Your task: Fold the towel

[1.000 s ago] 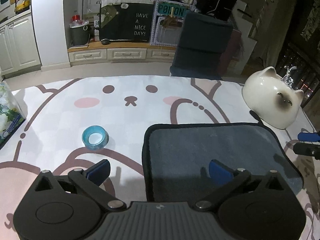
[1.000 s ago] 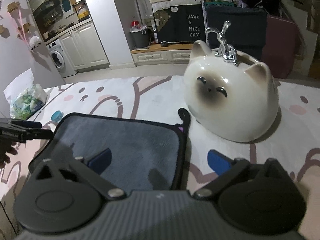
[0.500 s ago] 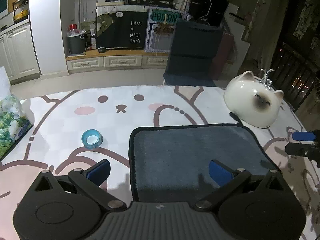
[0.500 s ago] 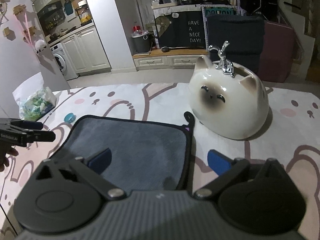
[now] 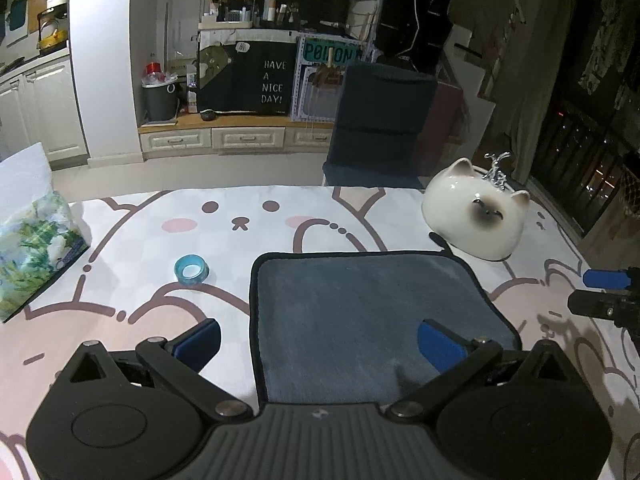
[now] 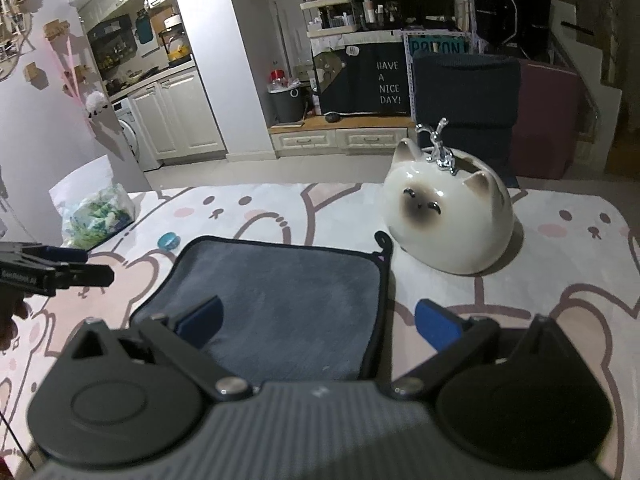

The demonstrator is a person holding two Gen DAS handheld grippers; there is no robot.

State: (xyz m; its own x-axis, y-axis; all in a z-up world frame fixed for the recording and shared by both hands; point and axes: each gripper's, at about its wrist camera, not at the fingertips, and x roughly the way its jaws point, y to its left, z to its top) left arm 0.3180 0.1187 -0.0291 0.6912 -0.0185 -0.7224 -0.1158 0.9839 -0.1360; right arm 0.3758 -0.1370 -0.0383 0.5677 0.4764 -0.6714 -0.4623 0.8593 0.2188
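Observation:
A grey-blue towel point(image 5: 360, 312) with a black border lies flat on the bunny-print tablecloth; it also shows in the right wrist view point(image 6: 276, 300). My left gripper point(image 5: 320, 344) is open and empty, held above the towel's near left edge. My right gripper point(image 6: 318, 322) is open and empty, held above the towel's near right edge. Each gripper appears at the side of the other's view: the right one point(image 5: 604, 296) and the left one point(image 6: 60, 268).
A white ceramic cat bowl point(image 5: 476, 216) stands just beyond the towel's far right corner. A blue tape roll point(image 5: 191, 269) lies left of the towel. A tissue pack point(image 5: 32, 240) sits at the far left. A dark chair point(image 5: 380, 120) stands behind the table.
Both grippers have pulled back and up from the towel, so more of the table and room shows. The towel has stayed flat in place.

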